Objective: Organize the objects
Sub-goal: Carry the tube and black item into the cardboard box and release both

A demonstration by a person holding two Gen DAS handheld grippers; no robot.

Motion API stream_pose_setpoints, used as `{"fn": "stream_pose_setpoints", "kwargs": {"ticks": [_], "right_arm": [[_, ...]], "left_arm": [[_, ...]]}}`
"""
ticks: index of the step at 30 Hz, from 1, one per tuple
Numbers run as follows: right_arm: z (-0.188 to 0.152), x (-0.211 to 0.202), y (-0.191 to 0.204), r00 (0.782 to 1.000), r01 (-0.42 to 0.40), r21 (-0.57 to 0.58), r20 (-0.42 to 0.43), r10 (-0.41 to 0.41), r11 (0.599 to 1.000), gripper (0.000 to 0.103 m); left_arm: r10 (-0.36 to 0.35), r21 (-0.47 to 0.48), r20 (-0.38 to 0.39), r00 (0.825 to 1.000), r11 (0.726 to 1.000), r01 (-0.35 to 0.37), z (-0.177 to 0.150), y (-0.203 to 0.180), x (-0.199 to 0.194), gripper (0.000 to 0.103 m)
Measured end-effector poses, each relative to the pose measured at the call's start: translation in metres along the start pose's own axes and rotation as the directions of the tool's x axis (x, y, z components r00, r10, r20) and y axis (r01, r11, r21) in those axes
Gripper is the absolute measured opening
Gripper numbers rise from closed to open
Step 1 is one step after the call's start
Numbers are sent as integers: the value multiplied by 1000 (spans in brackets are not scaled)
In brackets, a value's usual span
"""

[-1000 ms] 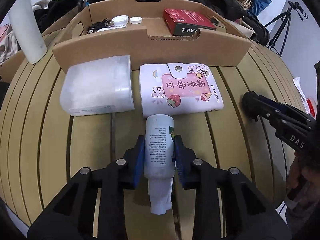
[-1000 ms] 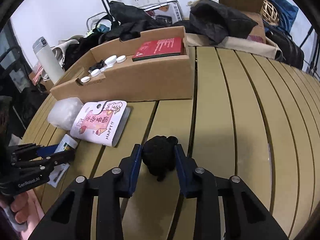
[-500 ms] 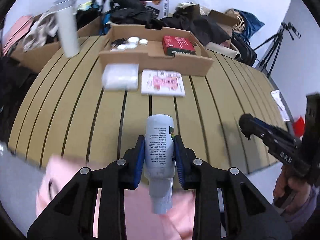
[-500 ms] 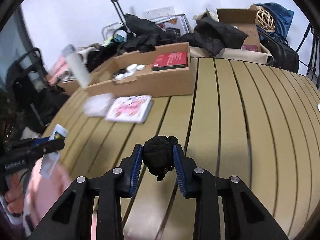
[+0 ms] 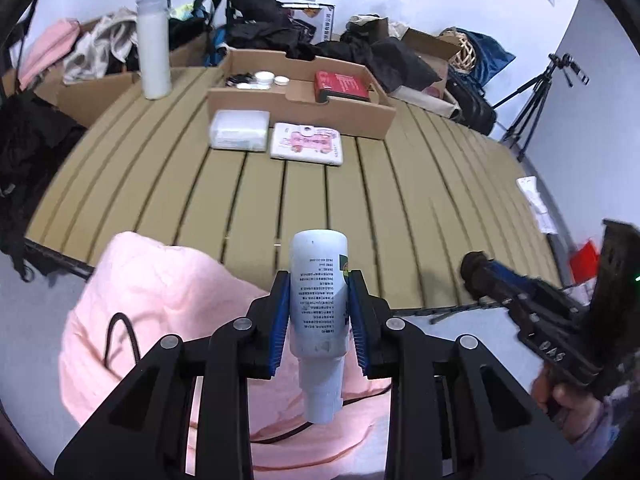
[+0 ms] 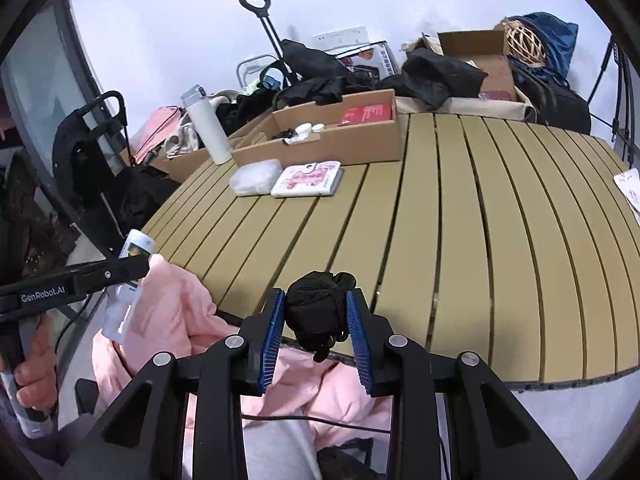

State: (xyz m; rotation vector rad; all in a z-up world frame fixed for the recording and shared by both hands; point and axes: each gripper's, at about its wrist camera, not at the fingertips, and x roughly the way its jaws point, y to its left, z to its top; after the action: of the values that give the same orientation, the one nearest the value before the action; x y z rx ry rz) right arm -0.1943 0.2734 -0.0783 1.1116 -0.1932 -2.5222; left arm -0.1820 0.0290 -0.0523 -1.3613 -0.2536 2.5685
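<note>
My left gripper (image 5: 319, 288) is shut on a white tube with printed text (image 5: 318, 300), held off the table's near edge above pink clothing. My right gripper (image 6: 316, 308) is shut on a black scrunched hair tie (image 6: 316, 312), also held off the near edge. It shows in the left wrist view (image 5: 478, 270) at the right. The tube shows in the right wrist view (image 6: 128, 280) at the left. Far back on the slatted table (image 5: 360, 208) stands a cardboard tray (image 5: 300, 98) with a red box (image 5: 340, 85) and small white lids (image 5: 264, 78).
In front of the tray lie a clear plastic pack (image 5: 239, 130) and a pink cartoon wallet (image 5: 307, 145). A white flask (image 5: 153, 50) stands at the back left. Bags, dark clothes and boxes crowd behind the table. A tripod (image 5: 536, 100) stands at the right.
Both grippers have pulled back and up from the table, each keeping its hold. The tray, pack and wallet now look far off. Pink clothing has come into view below.
</note>
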Motion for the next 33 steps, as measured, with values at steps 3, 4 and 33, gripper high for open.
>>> {"fn": "stream_pose_setpoints", "kwargs": {"ticks": [3, 4, 33], "right_arm": [[12, 9, -3, 1000, -23, 13, -12, 23, 1000, 34], [18, 11, -4, 1000, -26, 11, -11, 26, 1000, 34], [296, 371, 15, 939, -163, 145, -282, 198, 976, 36]], "left_arm": [[-43, -11, 2, 999, 999, 43, 21, 3, 5, 24], [-44, -13, 8, 999, 999, 44, 32, 4, 6, 24], [97, -84, -188, 977, 990, -114, 308, 135, 268, 24]]}}
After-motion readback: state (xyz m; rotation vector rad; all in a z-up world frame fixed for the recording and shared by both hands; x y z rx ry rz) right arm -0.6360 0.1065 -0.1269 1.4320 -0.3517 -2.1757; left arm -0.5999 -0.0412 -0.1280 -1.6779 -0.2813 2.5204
